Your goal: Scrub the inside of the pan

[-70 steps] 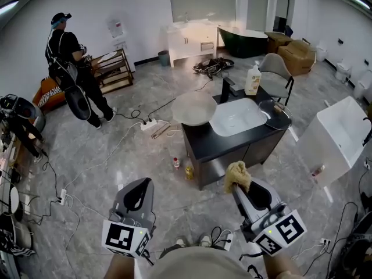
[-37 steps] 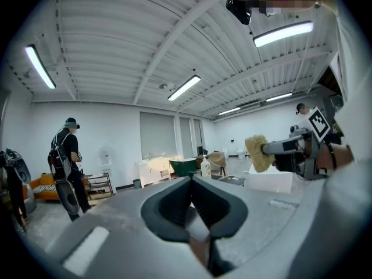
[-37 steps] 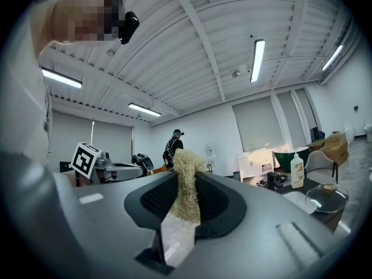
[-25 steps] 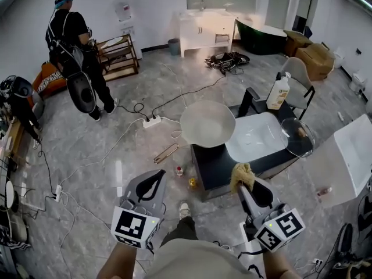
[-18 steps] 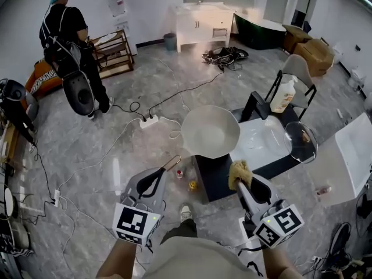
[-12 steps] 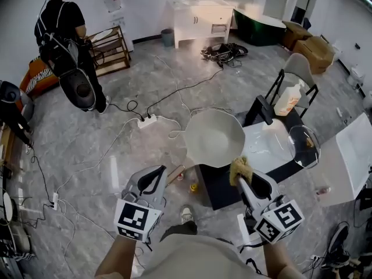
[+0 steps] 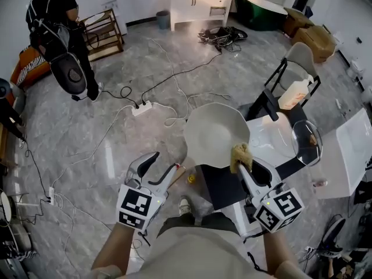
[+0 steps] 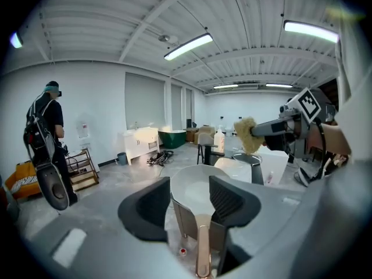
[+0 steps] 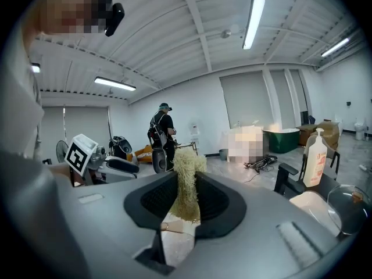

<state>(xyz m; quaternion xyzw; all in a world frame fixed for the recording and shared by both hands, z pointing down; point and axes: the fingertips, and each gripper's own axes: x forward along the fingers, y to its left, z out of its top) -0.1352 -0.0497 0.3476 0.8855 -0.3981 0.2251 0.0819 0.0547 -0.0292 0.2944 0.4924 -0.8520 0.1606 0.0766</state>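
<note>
The pale grey round metal pan (image 7: 215, 133) is sitting at the 9 o'clock end of the black-topped counter (image 7: 224, 182), and its bowl seems to be hanging partly past that edge. Its copper-coloured handle (image 8: 201, 251) is pointing toward 7 o'clock, straight at the person.

The left gripper (image 7: 163, 166) is reaching in from 7 o'clock of the pan. Its jaws have just been opening and are standing roughly half apart. In the left gripper view the handle is running between them without either pad pressing on it, so nothing is being held yet. The right gripper (image 7: 243, 163) is clamping a frayed yellowish scrubbing pad (image 7: 239, 154) between closed jaws. The pad is hovering at about 5 o'clock of the pan's rim, and I cannot tell whether it is touching.

Scrubbing is not yet under way; the step in hand looks like securing the handle.

The main risk is the pad pressing down before the left jaws are closing on the handle. That push would be sliding or tipping a pan that is already sitting near the counter's edge. A second risk is the left jaws shutting off-centre or too near the handle's tip, leaving the pan twisting in the grip under scrubbing force. The pad is also being pinched by a narrow part, so hard sideways strokes could be dragging it out of the right jaws.
</note>
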